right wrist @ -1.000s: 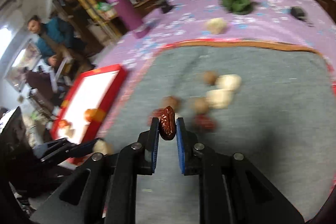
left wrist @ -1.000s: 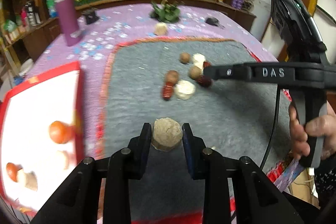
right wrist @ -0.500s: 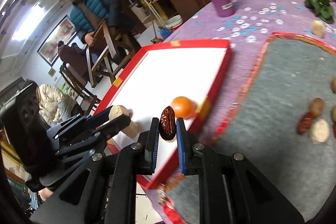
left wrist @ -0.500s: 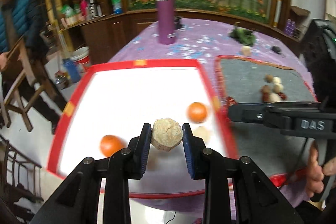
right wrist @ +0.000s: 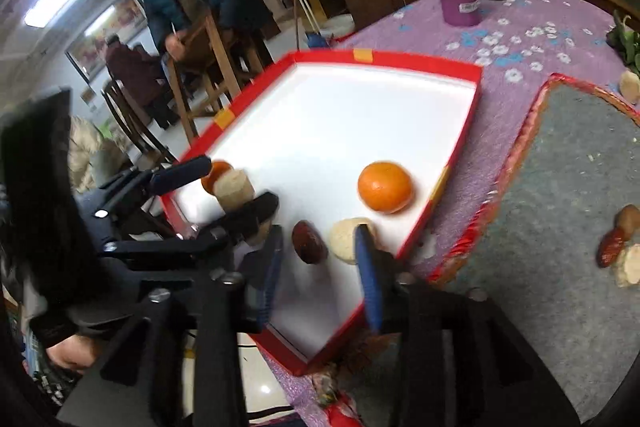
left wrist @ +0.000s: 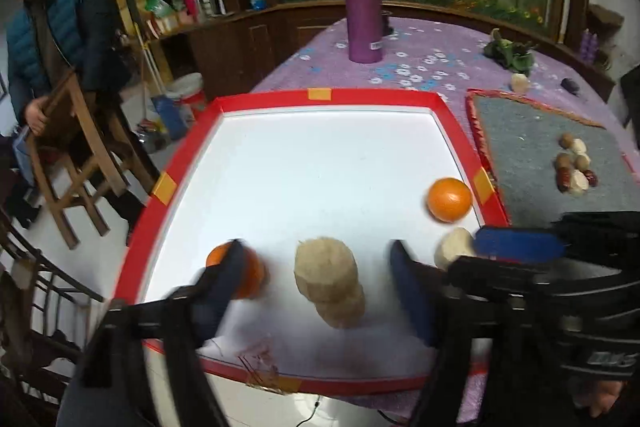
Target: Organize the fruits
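Left gripper (left wrist: 316, 279) jaws spread wide, nothing held; tan chunk (left wrist: 328, 279) lies loose between them on red-rimmed tray (left wrist: 320, 94). Right gripper (right wrist: 318, 263) likewise wide, empty; red date (right wrist: 308, 242) at 12 o'clock between its fingers. Remaining pile (left wrist: 574, 165) on grey mat (left wrist: 528, 163) lies toward 2 o'clock, right gripper likely nearer.

Most of the red-rimmed tray (left wrist: 185, 163) lay bare across its far and middle floor, wide enough for a gripper to pass. The near end was crowded: a tan fruit (left wrist: 328, 281), an orange (left wrist: 449, 199) by the right rim, another orange (left wrist: 248, 277) at the near left, a pale piece (left wrist: 454, 247) and a dark date (right wrist: 308, 241). The raised rim barred the way from the grey mat (left wrist: 528, 155), itself open near its fruit cluster (left wrist: 574, 167).
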Motion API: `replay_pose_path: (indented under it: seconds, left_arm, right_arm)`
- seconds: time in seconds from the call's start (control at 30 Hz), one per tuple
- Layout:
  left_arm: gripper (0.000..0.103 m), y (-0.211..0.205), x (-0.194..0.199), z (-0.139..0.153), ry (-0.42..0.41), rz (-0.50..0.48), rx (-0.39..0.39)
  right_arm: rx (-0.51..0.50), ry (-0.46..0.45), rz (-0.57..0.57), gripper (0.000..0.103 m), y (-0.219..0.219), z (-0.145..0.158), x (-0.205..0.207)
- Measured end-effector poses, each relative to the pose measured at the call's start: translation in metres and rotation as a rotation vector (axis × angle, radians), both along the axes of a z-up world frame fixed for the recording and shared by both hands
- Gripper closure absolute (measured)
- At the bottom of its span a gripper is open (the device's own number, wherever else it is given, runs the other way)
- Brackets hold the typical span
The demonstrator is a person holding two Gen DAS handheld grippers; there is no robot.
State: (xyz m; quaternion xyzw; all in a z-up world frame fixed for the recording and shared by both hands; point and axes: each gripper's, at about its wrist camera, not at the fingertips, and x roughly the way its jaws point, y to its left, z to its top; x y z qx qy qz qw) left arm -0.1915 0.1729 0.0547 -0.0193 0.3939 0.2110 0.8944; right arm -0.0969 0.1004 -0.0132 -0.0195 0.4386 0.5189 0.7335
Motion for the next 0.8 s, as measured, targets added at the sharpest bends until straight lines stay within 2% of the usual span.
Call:
replay_pose_path:
  seconds: [0.1,0.2,0.33,0.47,0.57,0.8]
  left_arm:
    - [0.022,-0.008,0.002,0.007,-0.026,-0.022,-0.007]
    - [0.022,-0.027,0.008,0.015,-0.048,-0.076,0.011]
    - [0.022,-0.061,0.021,0.022,-0.054,-0.164,0.037]
    - [0.022,-0.095,0.034,0.022,-0.036,-0.257,0.067]
    - [0.022,-0.117,0.046,0.019,-0.014,-0.317,0.067]
    - [0.022,-0.157,0.076,0.004,0.067,-0.408,0.066]
  right_arm:
    - [0.069,0.002,-0.059,0.05,-0.036,0.009,0.013]
    - [0.075,-0.023,-0.14,0.048,-0.077,0.013,0.027]
    - [0.046,-0.043,-0.259,0.047,-0.136,0.01,0.047]
    - [-0.037,-0.064,-0.357,0.046,-0.179,0.002,0.064]
    - [-0.083,-0.064,-0.386,0.046,-0.197,-0.004,0.072]
    - [-0.182,-0.087,-0.394,0.046,-0.199,-0.019,0.099]
